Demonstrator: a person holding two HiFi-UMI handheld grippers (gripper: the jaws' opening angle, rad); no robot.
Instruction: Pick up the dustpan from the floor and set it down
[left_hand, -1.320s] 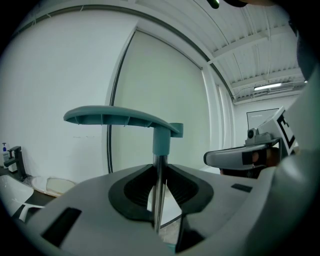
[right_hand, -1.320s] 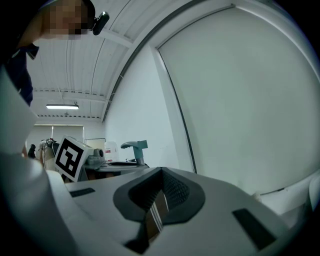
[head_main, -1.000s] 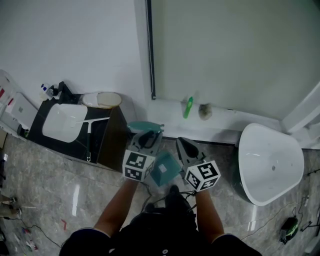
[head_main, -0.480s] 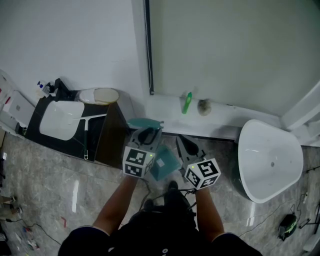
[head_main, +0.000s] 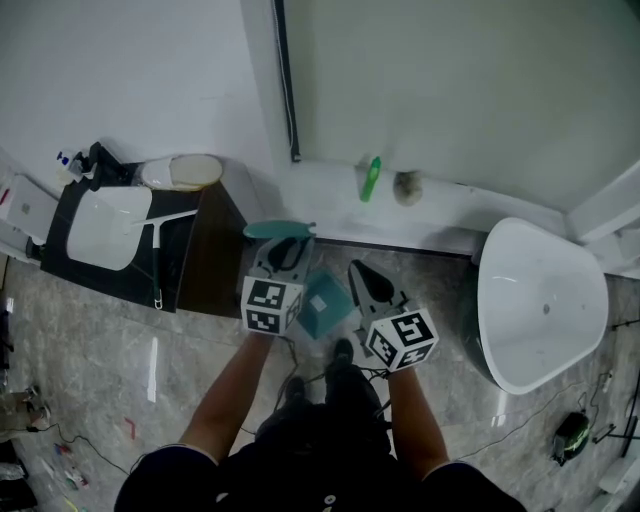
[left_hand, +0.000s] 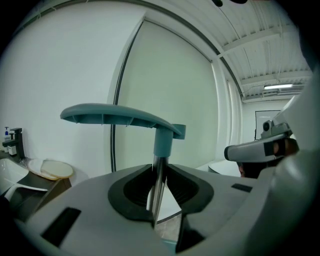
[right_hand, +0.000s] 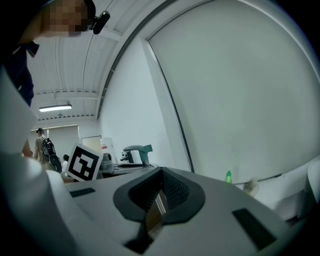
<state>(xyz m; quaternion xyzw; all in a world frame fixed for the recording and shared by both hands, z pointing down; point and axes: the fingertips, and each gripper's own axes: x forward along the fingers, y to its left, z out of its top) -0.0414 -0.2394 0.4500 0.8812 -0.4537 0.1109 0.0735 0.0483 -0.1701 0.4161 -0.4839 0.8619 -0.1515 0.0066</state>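
Both grippers sunk slightly vs second ago, pan with them. Left gripper (left_hand: 158, 186) clenched on dustpan (head_main: 326, 304) pole; pan hanging above floor (head_main: 110, 335). Right gripper (right_hand: 158, 199) pinched closed, empty. Probably lowering toward set-down.

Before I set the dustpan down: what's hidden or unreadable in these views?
- Dustpan tray, head view: its edges are covered by the left hand-held gripper and right hand-held gripper. Its gap to the floor cannot be judged.
- Left gripper view: tray cut off below the frame; only pole and handle show.
- Right gripper view: tray hidden behind that gripper's own body.
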